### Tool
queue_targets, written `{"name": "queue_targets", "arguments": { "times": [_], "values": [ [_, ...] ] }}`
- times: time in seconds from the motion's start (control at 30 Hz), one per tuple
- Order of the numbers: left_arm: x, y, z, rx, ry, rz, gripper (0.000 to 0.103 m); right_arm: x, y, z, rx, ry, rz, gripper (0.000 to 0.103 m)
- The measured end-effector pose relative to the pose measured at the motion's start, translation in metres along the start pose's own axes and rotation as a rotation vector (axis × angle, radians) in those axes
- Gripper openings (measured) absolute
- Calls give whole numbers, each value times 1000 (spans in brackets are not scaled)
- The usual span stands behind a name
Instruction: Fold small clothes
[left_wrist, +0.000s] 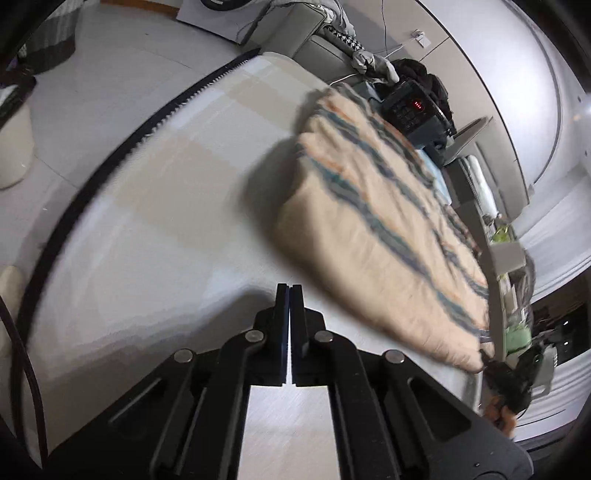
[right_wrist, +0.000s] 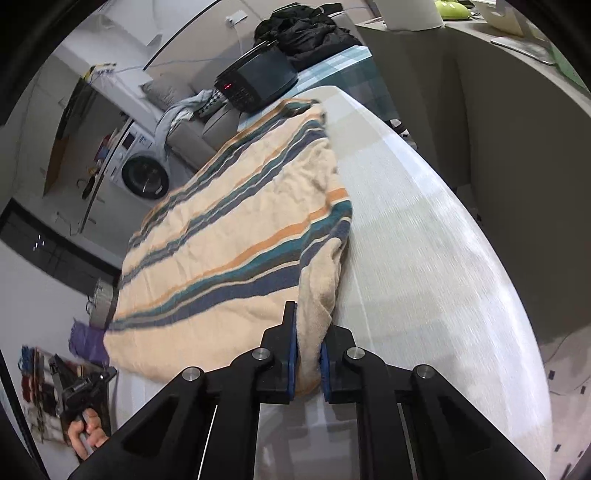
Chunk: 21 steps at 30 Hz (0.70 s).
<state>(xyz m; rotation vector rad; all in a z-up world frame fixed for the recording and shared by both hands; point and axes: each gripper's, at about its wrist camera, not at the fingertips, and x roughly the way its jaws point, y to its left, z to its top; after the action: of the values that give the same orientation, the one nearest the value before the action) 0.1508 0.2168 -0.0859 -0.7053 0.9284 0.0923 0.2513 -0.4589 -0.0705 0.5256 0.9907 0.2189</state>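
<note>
Folding is under way on a striped cloth, cream with navy, teal and orange bands, which lies doubled over on the pale table with its far end close to a black keypad device. The right hand-held gripper pinches the near right corner of the cloth, where the layers bunch into a thick roll between its blue pads. The left hand-held gripper is pressed together on nothing; it sits over bare table, to the left of the cloth and apart from it, as the left wrist view shows. In the right wrist view the same left tool appears at the near left, held in a person's hand beyond the cloth's left edge.

My reading is that one fold is done and the next is being set up, with only one corner secured. The next move calls for the left jaws to spread and take the near left corner, so both corners can be lifted together and carried evenly toward the far edge. With one side alone held, the cloth would likely skew.
</note>
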Motion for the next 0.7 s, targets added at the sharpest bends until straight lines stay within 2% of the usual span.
{"name": "queue_targets", "arguments": {
  "times": [0.13, 0.27, 0.3, 0.33, 0.37, 0.4, 0.43, 0.5, 0.63, 0.67, 0.7],
  "values": [
    [-11, 15, -10, -20, 4, -30, 0, -8, -6, -7, -23, 15, 6, 10],
    [-13, 17, 0, -69, -17, -81, 0, -9, -7, -3, 20, 31, 20, 20],
    [-11, 15, 5, -78, -17, -100, 7, -10, -6, -4, 25, 31, 22, 24],
    [-9, 12, 8, -80, -15, -109, 25, -11, -4, -5, 27, 35, 31, 26],
    [-5, 10, 11, -80, -8, -111, 35, -11, -3, -6, 27, 39, 39, 30],
    [-1, 6, 16, -94, -6, -116, 51, -11, -1, -7, 27, 39, 42, 33],
    [4, 2, 20, -104, -4, -128, 58, -12, -1, -9, 27, 38, 42, 34],
    [20, -9, 30, -108, 16, -129, 58, -13, -1, -13, 24, 37, 47, 38],
    [38, -26, 48, -92, -20, -91, 58, -11, 0, -12, 21, 25, 49, 41],
    [42, -30, 51, -87, -26, -77, 55, -10, 0, -10, 23, 23, 48, 41],
    [47, -35, 53, -76, -19, -62, 35, -8, 0, -9, 26, 19, 47, 41]
  ]
}}
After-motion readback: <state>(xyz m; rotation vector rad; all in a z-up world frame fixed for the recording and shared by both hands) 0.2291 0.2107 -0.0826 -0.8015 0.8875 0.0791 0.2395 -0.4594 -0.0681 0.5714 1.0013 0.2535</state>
